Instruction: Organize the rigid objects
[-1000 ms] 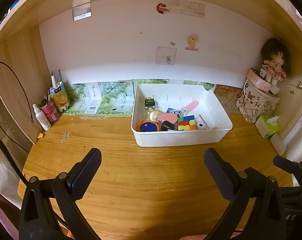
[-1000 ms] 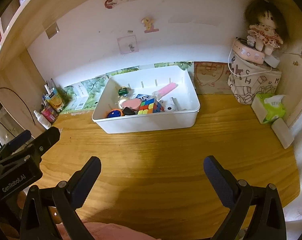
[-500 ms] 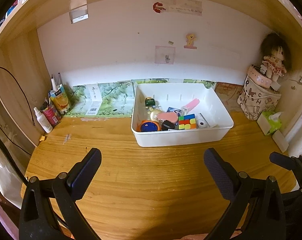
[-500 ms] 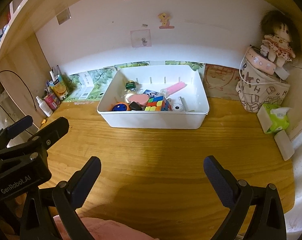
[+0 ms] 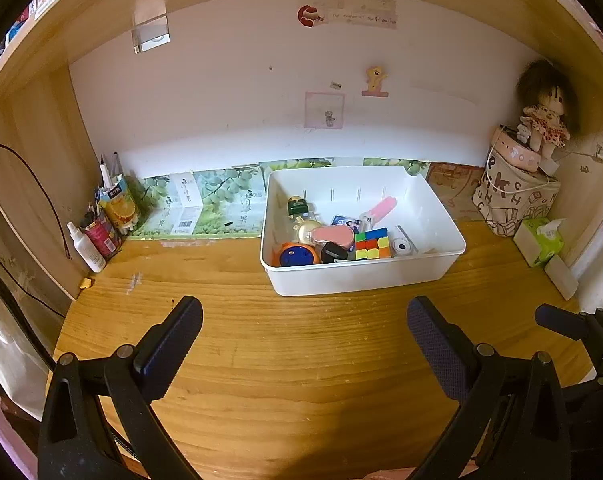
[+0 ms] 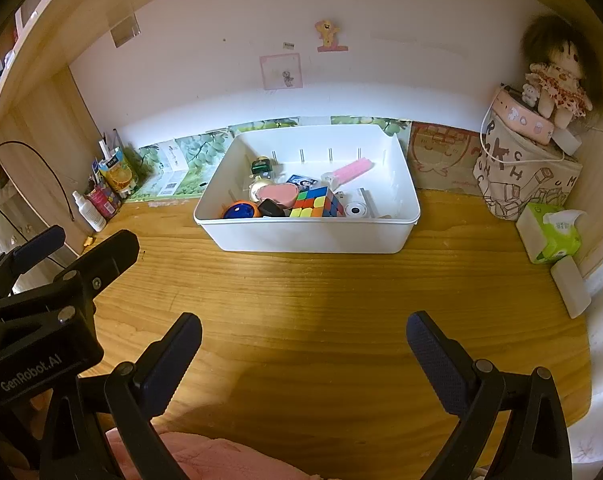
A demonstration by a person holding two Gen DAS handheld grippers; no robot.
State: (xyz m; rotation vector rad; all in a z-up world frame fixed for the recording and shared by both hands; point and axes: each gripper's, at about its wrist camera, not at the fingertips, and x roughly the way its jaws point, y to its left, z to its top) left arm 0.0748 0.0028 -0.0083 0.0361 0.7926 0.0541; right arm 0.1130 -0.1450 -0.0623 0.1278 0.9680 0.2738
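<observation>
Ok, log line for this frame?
left tongs open | right tongs open | both empty, above desk | white bin filled

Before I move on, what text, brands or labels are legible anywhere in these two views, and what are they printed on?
"GenRobot.AI": white print on the left gripper's black body, right wrist view.
Fabric storage box: big scattered letters, such as "H", "C", "M"; no whole word.
Handwritten strip on the wall: too small to read.
Green-leaf boxes: vertical characters and a barcode, too blurred.
Orange carton, red can, tissue pack: print illegible.
</observation>
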